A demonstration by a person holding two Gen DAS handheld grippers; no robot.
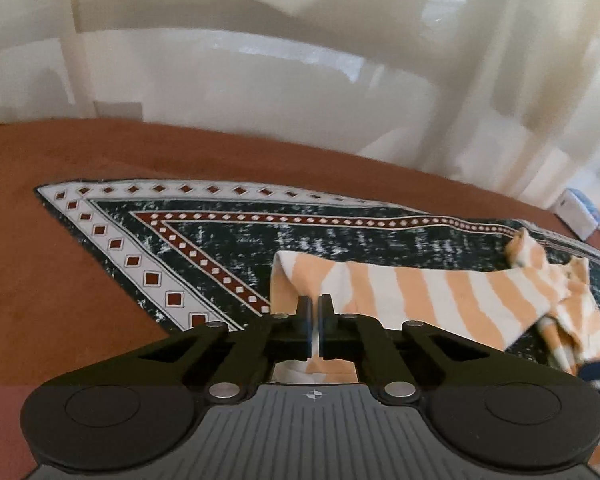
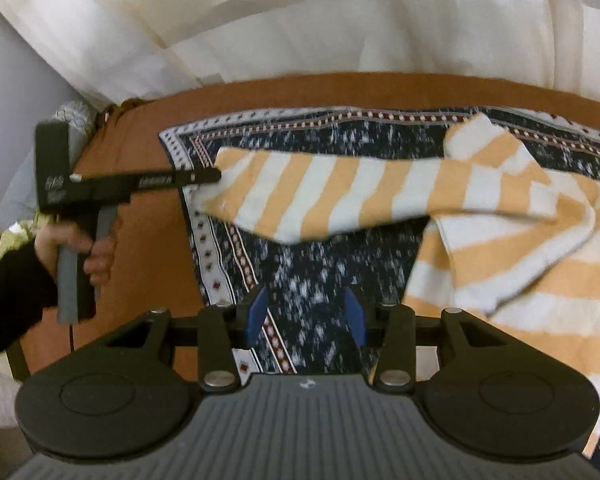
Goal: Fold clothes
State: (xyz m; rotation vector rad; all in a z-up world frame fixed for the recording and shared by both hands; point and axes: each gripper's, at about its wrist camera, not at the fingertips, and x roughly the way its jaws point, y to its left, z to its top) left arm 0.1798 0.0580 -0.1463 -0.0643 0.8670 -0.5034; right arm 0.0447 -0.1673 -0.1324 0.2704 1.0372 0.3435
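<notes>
Left tool point(image 1: 314, 300) is clamped down on the cuff end of a sleeve of the orange-and-white striped garment point(image 2: 520, 280), holding it up off the patterned cloth point(image 2: 312, 272) that's spread over the rust-brown bed point(image 2: 140, 200). The hand point(image 2: 82, 252) on its grip is out past the cloth's left edge. Right tool point(image 2: 306, 316) is wide apart with nothing between the fingers, hovering low over the cloth near its front edge.

The sleeve point(image 2: 340, 196) is pulled out long, running left to right across the cloth, parallel to the far edge. Its free end is at the left tool; the other end joins the body of the garment, which lies bunched toward the right side.

My guess is the sleeve gets carried rightward over the body, along its own length. The left tool already has it. The right one is nearer the body, which lies just to its right, so it could pin or smooth there.

No baskets or bins in view that I can see.
</notes>
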